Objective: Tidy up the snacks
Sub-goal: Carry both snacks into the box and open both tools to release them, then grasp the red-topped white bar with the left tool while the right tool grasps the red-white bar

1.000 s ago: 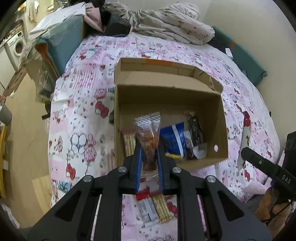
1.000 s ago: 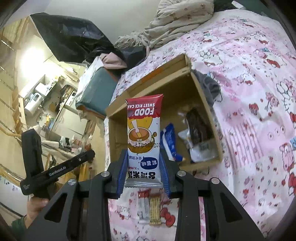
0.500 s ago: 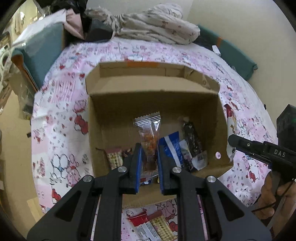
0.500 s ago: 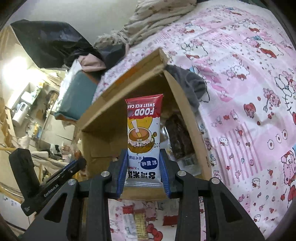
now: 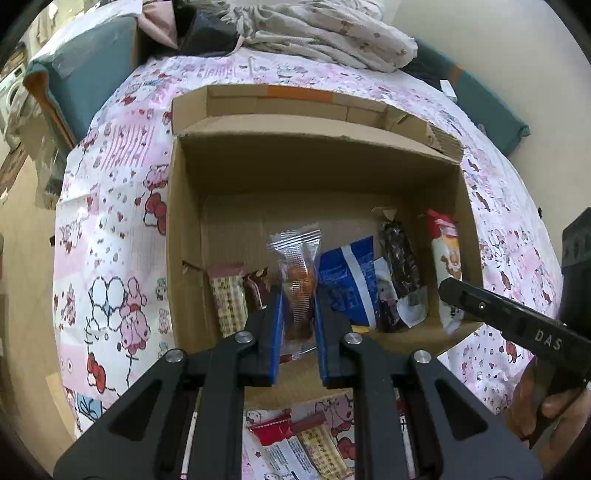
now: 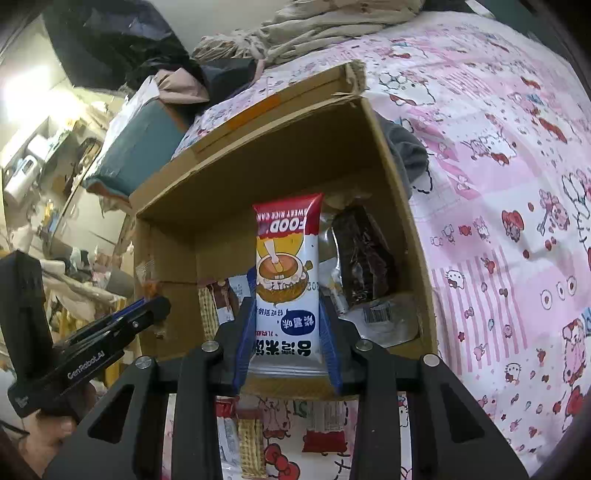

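Note:
An open cardboard box [image 5: 184,221] [image 6: 399,206] sits on a pink cartoon-print bedspread. My left gripper [image 5: 298,295] is shut on a clear packet with an orange snack [image 5: 297,266], held over the box's near side. My right gripper [image 6: 287,306] is shut on a red-and-white rice cake packet [image 6: 286,273], held over the box's near right part; that packet [image 5: 447,254] also shows in the left wrist view. Inside the box lie a blue packet [image 5: 351,280], a dark packet [image 5: 400,266] [image 6: 364,254] and a wafer bar [image 5: 227,299].
Loose snack bars [image 5: 306,446] [image 6: 251,443] lie on the bedspread in front of the box. Crumpled bedding [image 5: 325,33] and a teal cushion [image 5: 85,62] are behind the box. A grey cloth [image 6: 410,155] lies against the box's right wall.
Both grippers have moved forward and down towards the box with their packets. The box fills more of both views, and the rice cake packet now reaches over the box's right side.

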A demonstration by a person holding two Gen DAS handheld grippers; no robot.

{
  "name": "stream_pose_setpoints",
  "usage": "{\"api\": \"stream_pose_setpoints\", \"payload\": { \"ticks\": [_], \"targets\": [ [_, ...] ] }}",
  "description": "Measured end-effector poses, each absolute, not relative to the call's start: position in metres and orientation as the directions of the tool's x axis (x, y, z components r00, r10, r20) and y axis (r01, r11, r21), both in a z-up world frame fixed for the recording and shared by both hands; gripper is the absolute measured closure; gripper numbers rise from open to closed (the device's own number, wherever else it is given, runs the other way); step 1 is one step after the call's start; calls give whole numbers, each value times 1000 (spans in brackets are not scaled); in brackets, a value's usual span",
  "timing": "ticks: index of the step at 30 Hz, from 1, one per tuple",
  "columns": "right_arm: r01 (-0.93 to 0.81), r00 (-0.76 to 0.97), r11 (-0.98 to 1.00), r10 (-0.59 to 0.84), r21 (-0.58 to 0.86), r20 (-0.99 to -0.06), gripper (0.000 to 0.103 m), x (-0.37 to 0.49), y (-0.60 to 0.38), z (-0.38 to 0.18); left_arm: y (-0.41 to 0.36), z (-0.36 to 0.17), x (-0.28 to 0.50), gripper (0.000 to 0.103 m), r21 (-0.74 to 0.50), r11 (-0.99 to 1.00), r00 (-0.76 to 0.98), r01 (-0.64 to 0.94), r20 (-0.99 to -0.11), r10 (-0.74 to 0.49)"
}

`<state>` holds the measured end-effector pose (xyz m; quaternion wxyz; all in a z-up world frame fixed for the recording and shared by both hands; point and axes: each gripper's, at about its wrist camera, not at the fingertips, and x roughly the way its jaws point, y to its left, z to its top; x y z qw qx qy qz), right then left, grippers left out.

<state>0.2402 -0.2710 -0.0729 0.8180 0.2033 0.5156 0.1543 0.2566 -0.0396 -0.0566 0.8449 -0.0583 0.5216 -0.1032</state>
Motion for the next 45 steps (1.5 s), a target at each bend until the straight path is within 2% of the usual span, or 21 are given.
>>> {"api": "stream_pose_setpoints", "payload": {
  "ticks": [10,11,12,13,14,15,37,43,45],
  "targets": [
    [-39,429,854,483,518,-764,63,241,-274,-70,-39,-53,252,87,-197,975,446,103,-867,-222],
    [-32,426,850,488,526,-762,47,242,-276,-70,-40,-53,253,78,-198,974,439,108,-870,-225],
    [-24,433,847,487,531,-758,37,241,-277,-69,-40,-54,253,69,-199,974,429,107,-875,-226],
    [-19,446,846,484,533,-752,26,240,-279,-68,-40,-54,253,46,-198,975,426,101,-877,-223],
    [-23,460,845,483,534,-745,26,238,-280,-65,-39,-53,252,29,-193,977,430,91,-877,-214],
    [-39,464,846,487,532,-740,27,238,-279,-62,-36,-51,249,28,-199,976,445,84,-869,-215],
    [-1,477,862,445,506,-758,27,196,-293,-46,-9,-33,200,28,-128,991,512,24,-850,-122],
    [48,427,856,449,515,-785,27,179,-291,-58,14,-42,184,28,-177,982,479,-59,-869,-128],
    [45,413,867,436,496,-800,27,174,-286,-61,19,-47,179,28,-159,984,464,-85,-880,-102]
  ]
}}
